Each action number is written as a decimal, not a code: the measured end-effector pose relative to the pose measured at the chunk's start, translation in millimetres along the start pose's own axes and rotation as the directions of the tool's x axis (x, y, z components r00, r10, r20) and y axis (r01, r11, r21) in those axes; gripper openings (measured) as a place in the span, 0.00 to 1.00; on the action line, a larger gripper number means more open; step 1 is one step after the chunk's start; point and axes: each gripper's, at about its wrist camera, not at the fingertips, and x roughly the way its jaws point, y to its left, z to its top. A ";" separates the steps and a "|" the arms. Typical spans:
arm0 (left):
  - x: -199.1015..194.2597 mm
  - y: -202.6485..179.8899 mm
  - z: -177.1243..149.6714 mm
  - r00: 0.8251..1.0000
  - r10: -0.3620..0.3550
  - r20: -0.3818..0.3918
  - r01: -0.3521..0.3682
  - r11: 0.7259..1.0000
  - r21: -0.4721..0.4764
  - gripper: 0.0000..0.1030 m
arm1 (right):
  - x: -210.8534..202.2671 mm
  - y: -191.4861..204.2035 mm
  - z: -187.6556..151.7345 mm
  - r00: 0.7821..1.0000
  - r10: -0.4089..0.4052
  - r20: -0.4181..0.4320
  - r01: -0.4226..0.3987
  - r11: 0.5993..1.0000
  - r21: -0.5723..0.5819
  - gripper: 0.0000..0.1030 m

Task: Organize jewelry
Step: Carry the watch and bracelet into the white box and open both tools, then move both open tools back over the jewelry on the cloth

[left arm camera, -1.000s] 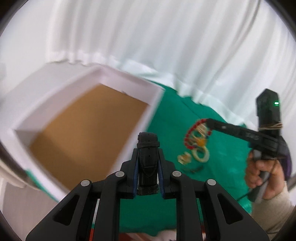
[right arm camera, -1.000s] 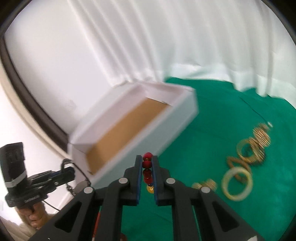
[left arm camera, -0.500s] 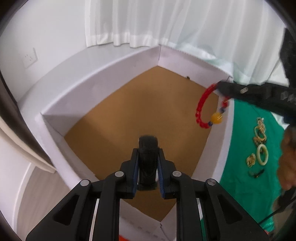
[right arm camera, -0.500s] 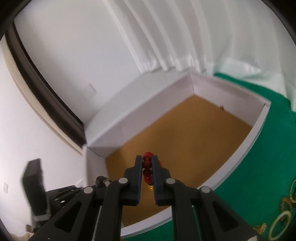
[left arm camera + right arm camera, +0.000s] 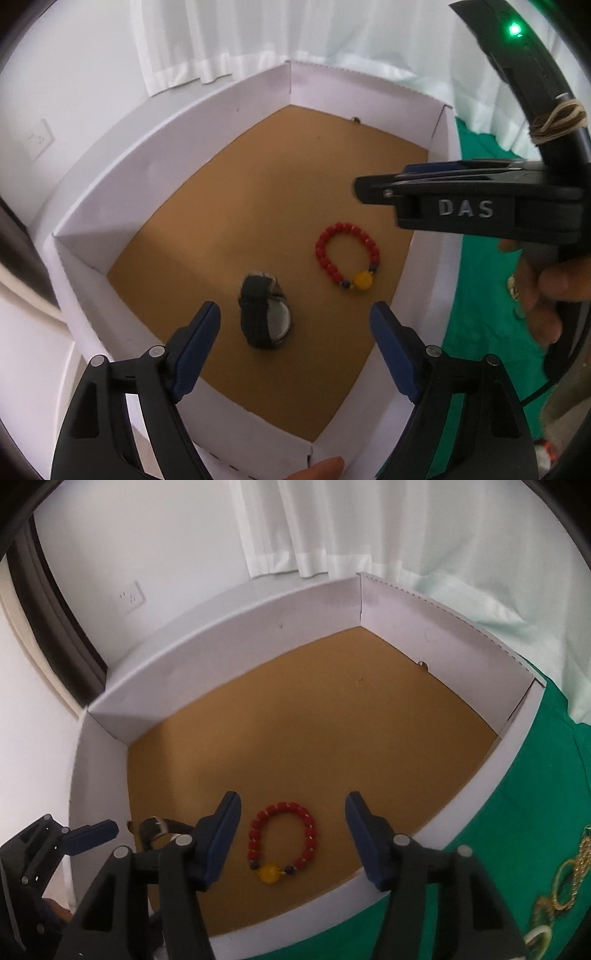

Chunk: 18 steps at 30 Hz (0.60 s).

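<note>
White box (image 5: pixel 177 177) on green cloth (image 5: pixel 517 794), jewelry dropped in.
Your left gripper (image 5: pixel 295 314) and right gripper (image 5: pixel 291 805) just opened wide, empty; black watch (image 5: pixel 266 314) and red bead bracelet (image 5: pixel 345 254) lie on box floor.

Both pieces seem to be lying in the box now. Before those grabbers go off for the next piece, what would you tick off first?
1. Black watch on the box floor, free of the left hand-held gripper: ok.
2. Red bead bracelet flat on the floor, clear of the right hand-held gripper: ok.
3. Both sets of jaws have just been opening, nothing between the pads: ok.
4. White box upright: ok.
5. More jewelry waiting on the green cloth: ok.
6. Which piece is easiest next: cannot tell.
</note>
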 end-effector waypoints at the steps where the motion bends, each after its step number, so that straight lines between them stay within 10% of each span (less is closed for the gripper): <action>1: 1.6 0.1 -1.6 1.000 0.004 -0.012 -0.004 1.000 -0.003 0.81 | -0.4 -1.5 -0.3 1.000 -0.006 -0.007 0.006 1.000 -0.004 0.56; 18: -26.9 -43.4 -39.5 0.996 -0.087 -0.004 0.087 0.996 0.018 0.81 | -40.1 -31.6 -55.1 1.000 -0.016 0.024 0.015 0.999 0.036 0.56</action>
